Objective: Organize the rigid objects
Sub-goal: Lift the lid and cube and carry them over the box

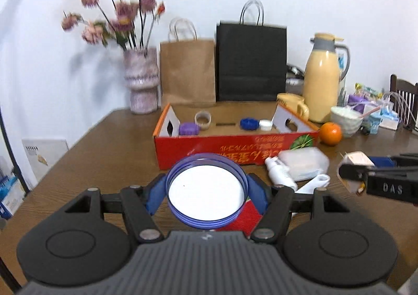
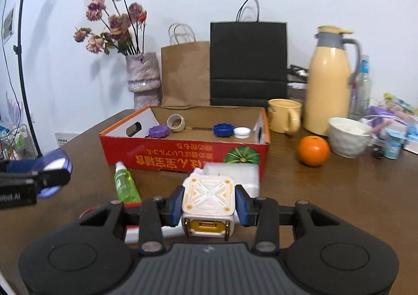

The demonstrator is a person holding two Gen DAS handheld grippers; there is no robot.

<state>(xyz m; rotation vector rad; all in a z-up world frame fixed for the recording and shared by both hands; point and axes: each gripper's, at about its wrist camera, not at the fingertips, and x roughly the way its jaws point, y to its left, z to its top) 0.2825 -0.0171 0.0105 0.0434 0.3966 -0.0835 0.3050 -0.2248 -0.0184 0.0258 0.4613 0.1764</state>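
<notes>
My left gripper is shut on a round blue lid with a white inside, held above the table in front of the red cardboard box. My right gripper is shut on a white and yellow cube-shaped charger, held before the same box. The box holds a purple lid, a tape ring, a blue lid and a white cap. The left gripper also shows at the left of the right wrist view, and the right gripper at the right of the left wrist view.
A green spray bottle, a clear plastic case and a white spray bottle lie before the box. An orange, white bowl, yellow mug, thermos, paper bags and flower vase stand behind.
</notes>
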